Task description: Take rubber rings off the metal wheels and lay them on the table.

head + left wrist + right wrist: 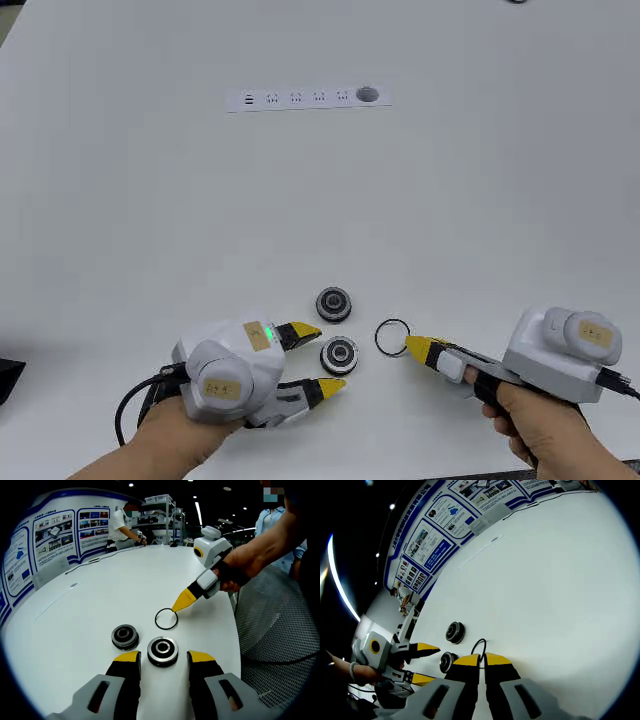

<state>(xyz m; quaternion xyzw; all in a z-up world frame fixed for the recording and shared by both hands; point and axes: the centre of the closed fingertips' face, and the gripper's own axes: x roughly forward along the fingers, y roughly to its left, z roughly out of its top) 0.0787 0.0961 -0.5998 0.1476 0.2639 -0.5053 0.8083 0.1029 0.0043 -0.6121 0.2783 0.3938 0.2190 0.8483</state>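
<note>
Table (480,200): white, takes up nearly the whole head view.

Left gripper (318,358): lower left of the head view, held in a hand (175,440). Jaws stand apart, yellow tips pointing right. The lower wheel (339,354) sits in the gap between the tips, and the pictures do not settle whether either tip touches it. In the left gripper view the same wheel (162,651) lies bottom centre, between the two tips.

Right gripper (418,347): lower right of the head view, tips pointing left. Jaws are pressed together on the right edge of the rubber ring (392,337). In the right gripper view the ring's thin black line (479,645) runs down in between the closed tips (only a hairline gap shows there).

Power strip (308,97): white, lying flat at upper centre of the head view, well apart from everything else.

Upper wheel (334,303): flat on the table, just above the lower wheel, the two close but apart. Both wheels are dark at the rim with a metal hub.

Rubber ring: thin, black, open circle, lying flat on the table just right of the lower wheel, not touching it. White table shows through its middle.
</note>
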